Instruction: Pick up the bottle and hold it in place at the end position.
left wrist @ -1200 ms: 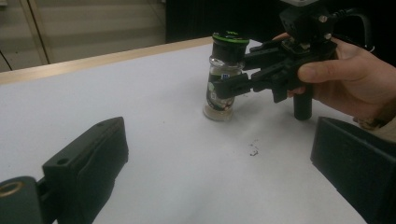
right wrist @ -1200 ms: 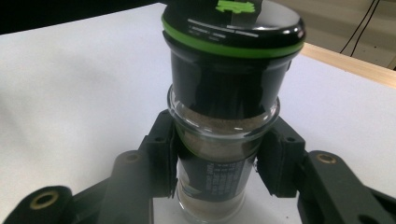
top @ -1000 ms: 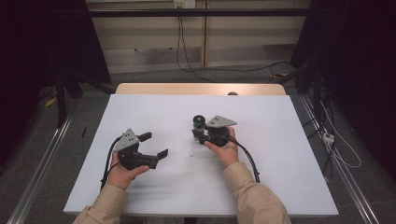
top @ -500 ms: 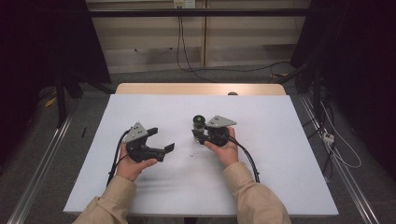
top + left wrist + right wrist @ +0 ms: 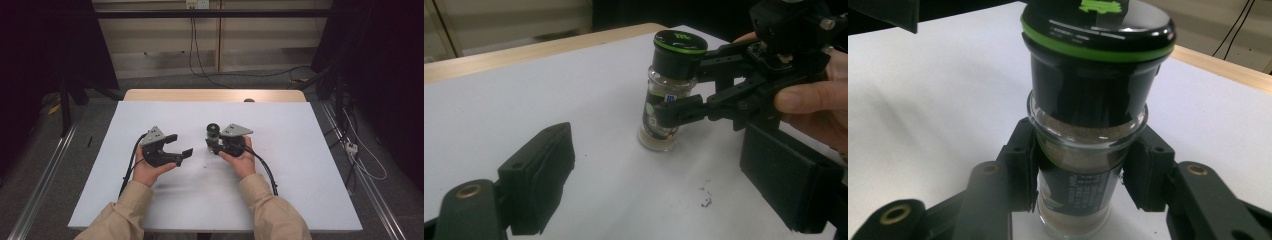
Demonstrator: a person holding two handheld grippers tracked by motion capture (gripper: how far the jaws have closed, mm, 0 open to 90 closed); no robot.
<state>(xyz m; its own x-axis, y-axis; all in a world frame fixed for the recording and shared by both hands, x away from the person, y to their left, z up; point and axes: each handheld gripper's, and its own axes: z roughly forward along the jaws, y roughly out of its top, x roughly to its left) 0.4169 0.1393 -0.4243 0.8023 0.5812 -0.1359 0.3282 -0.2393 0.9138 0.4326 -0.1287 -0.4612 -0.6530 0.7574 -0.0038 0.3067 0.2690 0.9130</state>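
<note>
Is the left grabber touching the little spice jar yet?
Apart. In the left gripper view, the left gripper has bare table between its open jaws and the spice jar.

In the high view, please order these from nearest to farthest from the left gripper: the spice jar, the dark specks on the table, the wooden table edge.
1. Dark specks, just right of the left gripper.
2. Spice jar, farther right, held by the right gripper.
3. Wooden table edge, at the far side.
</note>
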